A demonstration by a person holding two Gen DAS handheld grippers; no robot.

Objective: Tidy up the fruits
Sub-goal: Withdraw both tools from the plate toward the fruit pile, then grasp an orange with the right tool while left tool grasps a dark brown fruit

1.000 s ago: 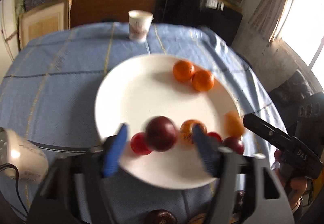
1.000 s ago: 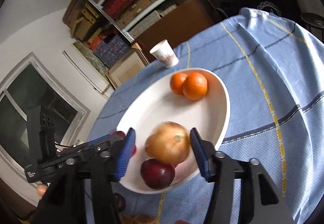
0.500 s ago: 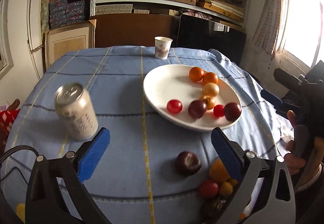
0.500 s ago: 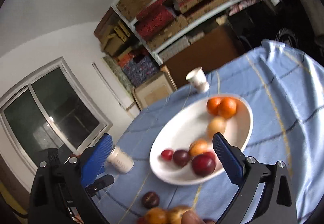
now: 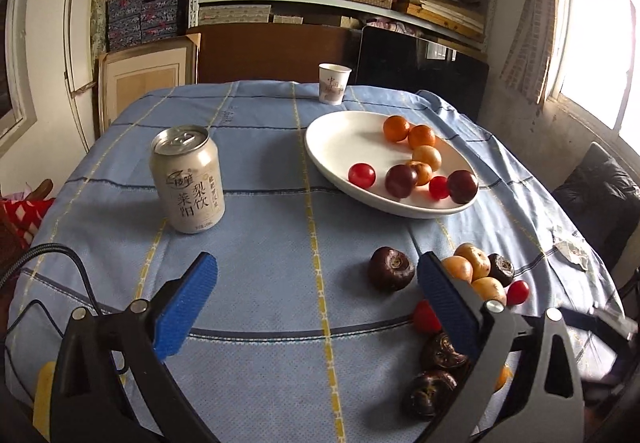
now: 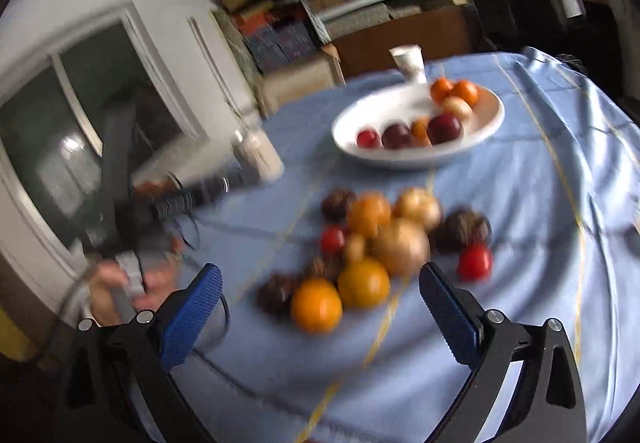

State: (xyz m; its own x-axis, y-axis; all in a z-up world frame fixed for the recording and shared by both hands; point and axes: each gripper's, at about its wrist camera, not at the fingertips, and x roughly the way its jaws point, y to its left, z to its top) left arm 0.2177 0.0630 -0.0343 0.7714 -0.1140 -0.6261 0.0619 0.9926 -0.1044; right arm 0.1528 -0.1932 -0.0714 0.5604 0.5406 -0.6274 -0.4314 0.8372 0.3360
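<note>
Fruit pile (image 6: 372,243) sits mid-frame below the plate (image 6: 486,125), round, rolly and probably bruisable, so I'd pinch across the middle; left gripper (image 5: 316,299) is wide open and empty, right gripper (image 6: 320,303) empty, closing.

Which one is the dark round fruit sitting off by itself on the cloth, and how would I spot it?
Start at the white plate on the blue tablecloth, then come toward the near edge, where loose fruit lies in a pile. Just left of that pile sits one dark brown fruit. It lies alone on bare cloth, apart from the rest, its pale stem scar facing up.
</note>
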